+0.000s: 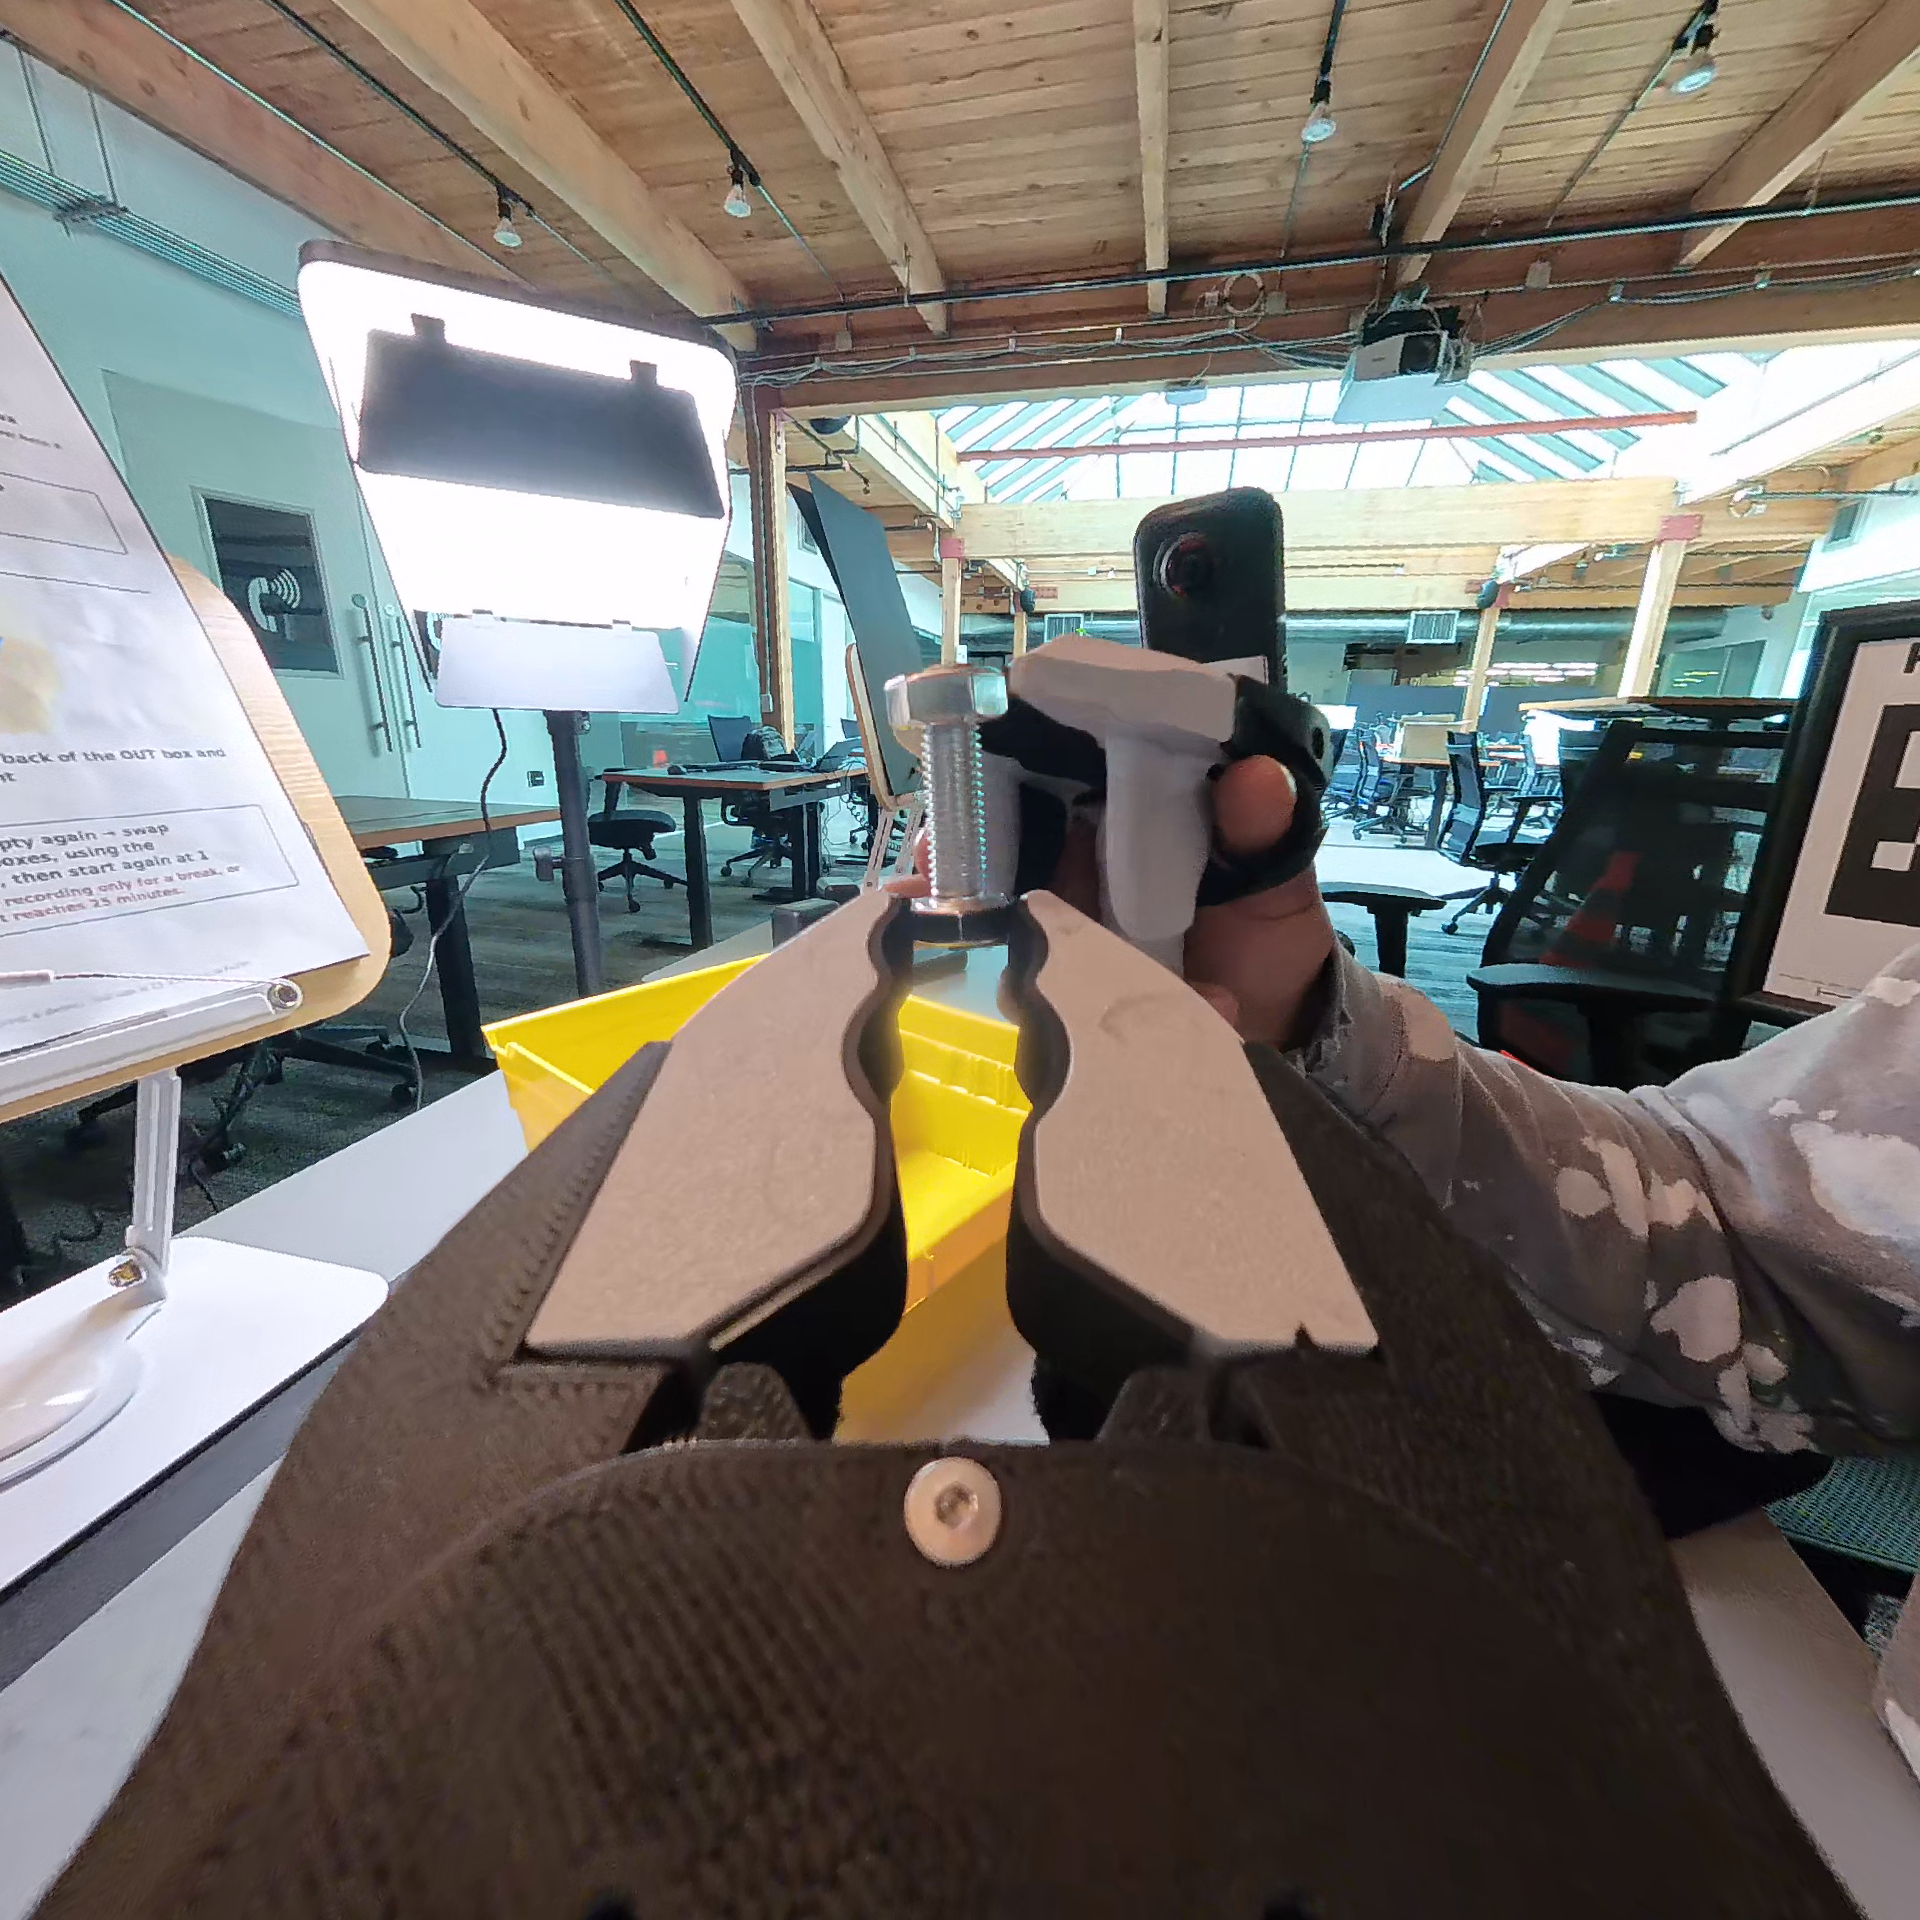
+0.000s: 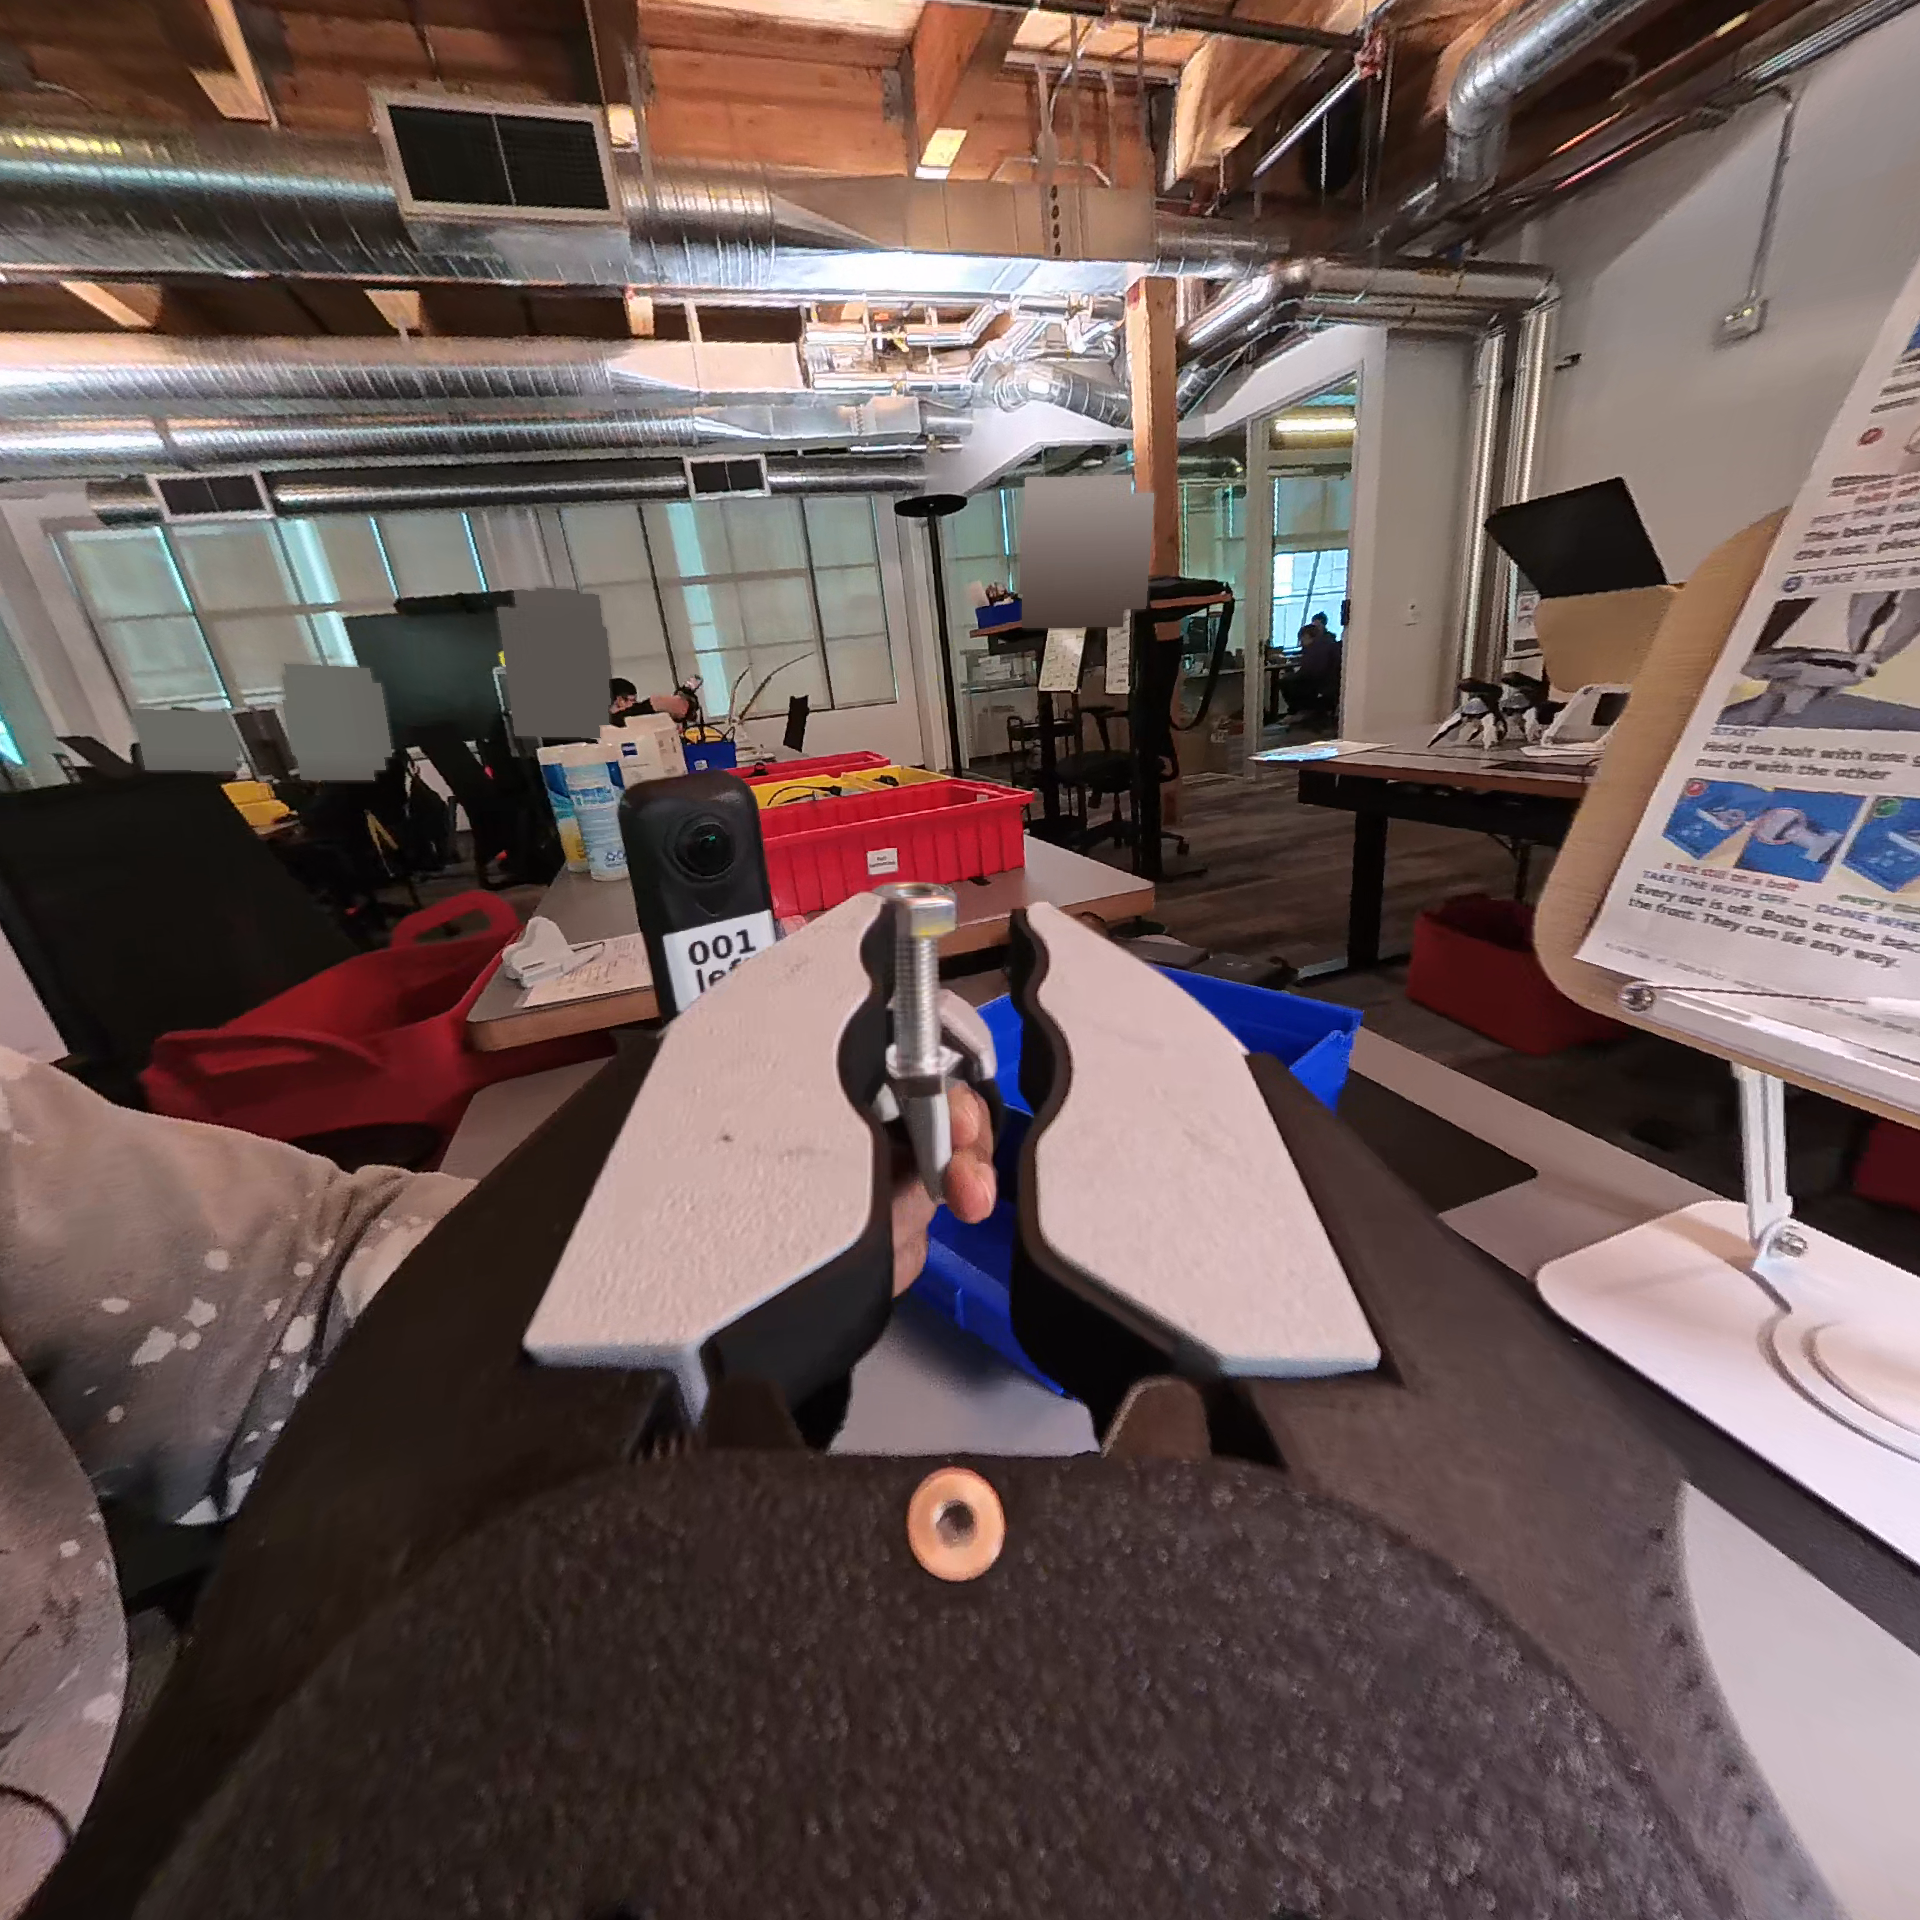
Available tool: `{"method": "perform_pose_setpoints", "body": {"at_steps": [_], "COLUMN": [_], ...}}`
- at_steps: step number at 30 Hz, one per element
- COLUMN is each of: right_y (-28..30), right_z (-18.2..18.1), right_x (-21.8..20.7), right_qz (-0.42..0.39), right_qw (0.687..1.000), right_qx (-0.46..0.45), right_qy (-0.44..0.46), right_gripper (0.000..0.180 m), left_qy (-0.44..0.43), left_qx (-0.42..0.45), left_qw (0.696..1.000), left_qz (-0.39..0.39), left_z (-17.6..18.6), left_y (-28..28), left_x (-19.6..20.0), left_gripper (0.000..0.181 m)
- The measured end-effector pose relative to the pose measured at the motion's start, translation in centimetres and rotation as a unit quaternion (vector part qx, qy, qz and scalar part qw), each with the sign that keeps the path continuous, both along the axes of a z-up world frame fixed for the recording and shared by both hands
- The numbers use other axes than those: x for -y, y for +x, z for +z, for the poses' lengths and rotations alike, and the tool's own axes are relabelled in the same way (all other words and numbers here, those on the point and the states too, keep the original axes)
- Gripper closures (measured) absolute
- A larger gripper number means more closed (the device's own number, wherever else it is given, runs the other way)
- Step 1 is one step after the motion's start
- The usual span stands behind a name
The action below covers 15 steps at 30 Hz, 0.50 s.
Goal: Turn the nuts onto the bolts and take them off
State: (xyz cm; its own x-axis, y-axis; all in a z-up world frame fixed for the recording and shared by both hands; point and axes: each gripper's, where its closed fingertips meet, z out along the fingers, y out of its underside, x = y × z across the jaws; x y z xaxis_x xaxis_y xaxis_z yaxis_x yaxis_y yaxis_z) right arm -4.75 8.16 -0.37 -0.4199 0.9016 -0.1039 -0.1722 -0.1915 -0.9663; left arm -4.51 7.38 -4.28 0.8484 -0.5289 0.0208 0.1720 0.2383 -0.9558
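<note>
Left fingers [image 1: 748, 1122] clenched on nut [image 1: 951, 923] of bolt [image 1: 954, 810]; right fingers [image 2: 1164, 1174] released; labelled camera [image 2: 701, 873] nearby.

The left gripper [image 1: 956, 920], mid-frame, has its fingertips closed together. The right gripper [image 2: 940, 940], mid-frame in its own view, has its fingers parted; in the left view it stands upright, hand [image 1: 1247, 904] gripping it, sleeve running right.

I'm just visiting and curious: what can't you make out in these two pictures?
1. Left wrist view: the left gripper hides most of the yellow bin.
2. Right wrist view: the right gripper hides most of the blue bin.
3. Left wrist view: the bolt below the nut is behind that gripper.
</note>
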Motion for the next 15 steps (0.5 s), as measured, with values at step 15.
{"method": "perform_pose_setpoints", "body": {"at_steps": [15], "right_y": [-0.7], "right_z": [-1.4], "right_x": [1.7], "right_qz": [0.039], "right_qw": [0.999], "right_qx": [0.016], "right_qy": [0.019], "right_gripper": [0.146], "left_qy": [-0.008], "left_qx": [-0.018], "left_qw": [1.000], "left_qz": [-0.007], "left_z": [-0.7], "left_y": [0.8], "left_x": [-0.3], "left_gripper": [0.162]}}
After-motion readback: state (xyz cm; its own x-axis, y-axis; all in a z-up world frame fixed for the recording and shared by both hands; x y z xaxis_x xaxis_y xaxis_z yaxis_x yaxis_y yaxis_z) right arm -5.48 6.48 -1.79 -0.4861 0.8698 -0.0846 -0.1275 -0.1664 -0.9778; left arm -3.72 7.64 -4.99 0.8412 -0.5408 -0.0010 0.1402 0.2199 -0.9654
